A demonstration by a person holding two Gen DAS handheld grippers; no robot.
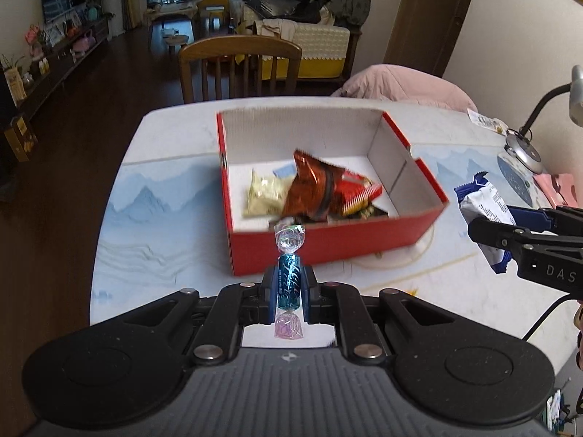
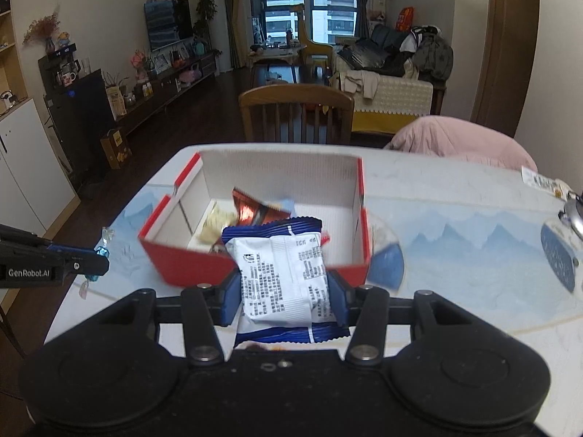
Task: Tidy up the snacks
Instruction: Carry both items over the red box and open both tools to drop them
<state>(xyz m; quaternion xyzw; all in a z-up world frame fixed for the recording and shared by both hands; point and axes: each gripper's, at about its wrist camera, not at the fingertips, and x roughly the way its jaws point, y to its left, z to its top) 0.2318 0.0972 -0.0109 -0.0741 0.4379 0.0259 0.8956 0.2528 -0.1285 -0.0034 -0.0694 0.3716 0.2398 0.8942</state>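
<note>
A living room with a sofa, a window and a wooden chair (image 2: pixel 296 109) lies beyond a pale table (image 1: pixel 164 218) printed with blue mountains. On the table stands an open red box (image 1: pixel 328 240) with white inner walls (its long side angled to both views). Inside it lie a crumpled red foil packet (image 1: pixel 317 185) and, to that packet's left, a pale yellow packet (image 1: pixel 264 196).

Left gripper (image 1: pixel 288 291): jaws clamped on a twist-wrapped candy (image 1: pixel 289 284) with a teal body, held upright, one clear twisted end above the pads and one below. The box sits just ahead of this claw, its near wall directly beyond the candy's upper twist.

Right gripper (image 2: pixel 286 291): jaws closed on the sides of a white-and-blue snack packet (image 2: pixel 284 280), printed back facing the camera, both crimped blue ends projecting beyond the pads. The box lies straight ahead of this claw, partly hidden behind the packet.

Each claw appears at the edge of the other's view, well apart. A grey desk lamp (image 1: pixel 524 149) stands far to the right of the left claw.
</note>
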